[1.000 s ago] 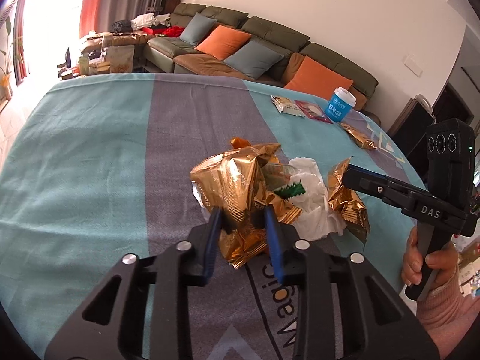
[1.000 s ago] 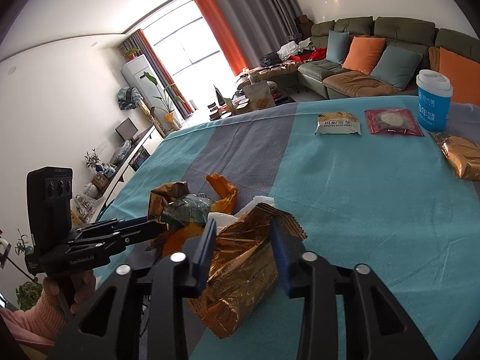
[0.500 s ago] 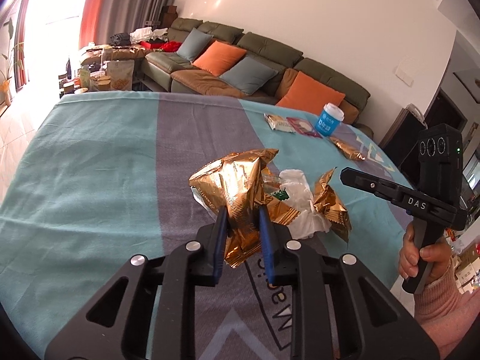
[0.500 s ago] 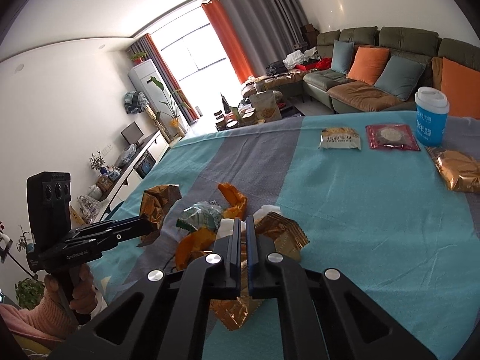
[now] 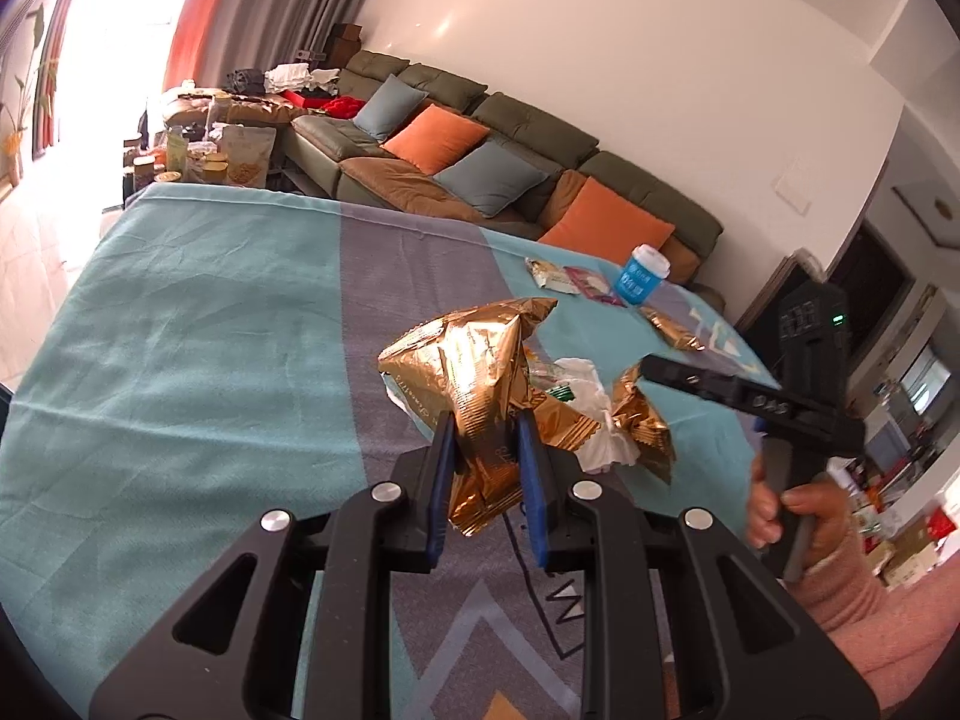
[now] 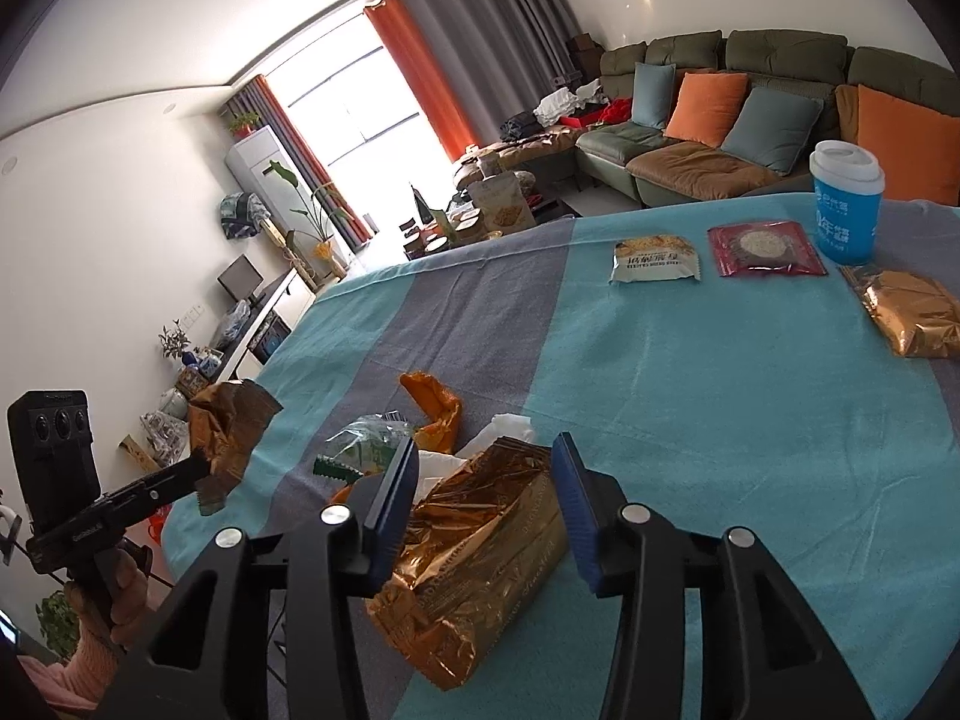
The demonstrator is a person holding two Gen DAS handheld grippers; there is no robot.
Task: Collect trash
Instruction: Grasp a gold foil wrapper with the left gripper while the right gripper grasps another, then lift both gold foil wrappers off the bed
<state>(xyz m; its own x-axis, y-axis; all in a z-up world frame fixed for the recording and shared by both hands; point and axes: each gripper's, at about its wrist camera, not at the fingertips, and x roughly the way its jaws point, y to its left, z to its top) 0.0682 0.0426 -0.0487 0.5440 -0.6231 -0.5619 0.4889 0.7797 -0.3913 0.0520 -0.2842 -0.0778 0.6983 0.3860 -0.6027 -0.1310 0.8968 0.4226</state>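
A dark green sectional sofa [image 6: 738, 120] with orange and grey-blue cushions [image 5: 441, 135] lines the white wall [image 5: 630, 60]. Daylight floods through a large window [image 6: 360, 120] hung with orange and grey curtains [image 6: 456, 54], washing out the pale floor [image 5: 30, 222]. A white standing unit [image 6: 258, 171], perhaps an air conditioner, stands beside a leafy plant.

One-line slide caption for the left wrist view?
Left claw shut on a crumpled gold wrapper, raised above the trash pile.
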